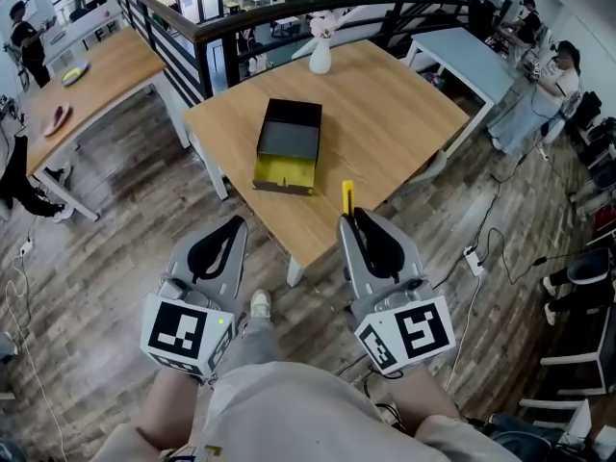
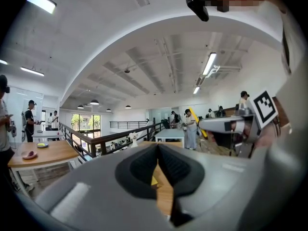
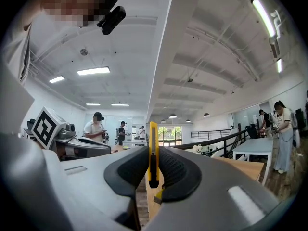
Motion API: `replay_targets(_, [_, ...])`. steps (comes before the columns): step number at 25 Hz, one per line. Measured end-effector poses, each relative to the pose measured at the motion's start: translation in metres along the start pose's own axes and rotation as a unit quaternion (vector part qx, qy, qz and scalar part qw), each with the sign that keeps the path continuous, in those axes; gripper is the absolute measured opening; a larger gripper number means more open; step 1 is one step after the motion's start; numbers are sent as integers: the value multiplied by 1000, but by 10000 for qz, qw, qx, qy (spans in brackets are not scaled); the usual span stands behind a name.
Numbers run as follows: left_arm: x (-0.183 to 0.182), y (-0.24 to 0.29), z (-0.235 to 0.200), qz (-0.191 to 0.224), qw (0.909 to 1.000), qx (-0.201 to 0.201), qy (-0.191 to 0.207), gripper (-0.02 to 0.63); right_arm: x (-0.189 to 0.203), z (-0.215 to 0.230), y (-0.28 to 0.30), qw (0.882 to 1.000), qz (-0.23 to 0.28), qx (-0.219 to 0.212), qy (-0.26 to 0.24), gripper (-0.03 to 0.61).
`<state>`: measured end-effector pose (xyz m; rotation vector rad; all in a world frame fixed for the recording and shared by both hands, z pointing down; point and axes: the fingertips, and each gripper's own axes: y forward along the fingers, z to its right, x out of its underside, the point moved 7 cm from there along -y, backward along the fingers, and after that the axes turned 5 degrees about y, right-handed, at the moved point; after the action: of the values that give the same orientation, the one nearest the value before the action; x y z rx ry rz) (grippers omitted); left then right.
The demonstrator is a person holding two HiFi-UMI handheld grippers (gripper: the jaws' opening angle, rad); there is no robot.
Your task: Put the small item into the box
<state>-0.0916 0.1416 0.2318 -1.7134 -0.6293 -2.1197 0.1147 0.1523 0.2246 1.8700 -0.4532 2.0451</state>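
Observation:
A dark open box (image 1: 289, 142) with a yellow front wall lies on the wooden table (image 1: 385, 104), ahead of both grippers. My right gripper (image 1: 351, 218) is shut on a thin yellow stick-shaped item (image 1: 347, 196), which stands upright out of the jaws at the table's near edge. The right gripper view shows the yellow item (image 3: 153, 153) clamped between the black pads. Over the floor, left of the table's near corner, my left gripper (image 1: 236, 222) is shut with nothing in it; in its own view the left gripper (image 2: 158, 150) has its pads meeting.
A white vase (image 1: 320, 56) stands at the table's far edge. A black railing (image 1: 250, 27) runs behind it. Other tables stand to the left (image 1: 96, 75) and right (image 1: 462, 51), with people near them. Cables (image 1: 481, 258) lie on the wooden floor.

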Motion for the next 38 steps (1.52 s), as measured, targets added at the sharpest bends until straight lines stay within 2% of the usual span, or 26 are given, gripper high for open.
replay_targets(13, [-12,121,-114,67,9984,564,68,3,-13,27,149,9987,-207,451,-103,61])
replay_targets(21, [-7,172,-172,176,9970,751,55,3,-14,38,210,9963,-173,836,-100,61])
replay_targets(28, [0,192,-194,181,9966,809,-13,3,-9,43,234,9958,-157,899,-42,61])
replay_targets(38, [5,213,-187,57,9971,760,1,3,-2,66,240,9960,-320,830,-100,61])
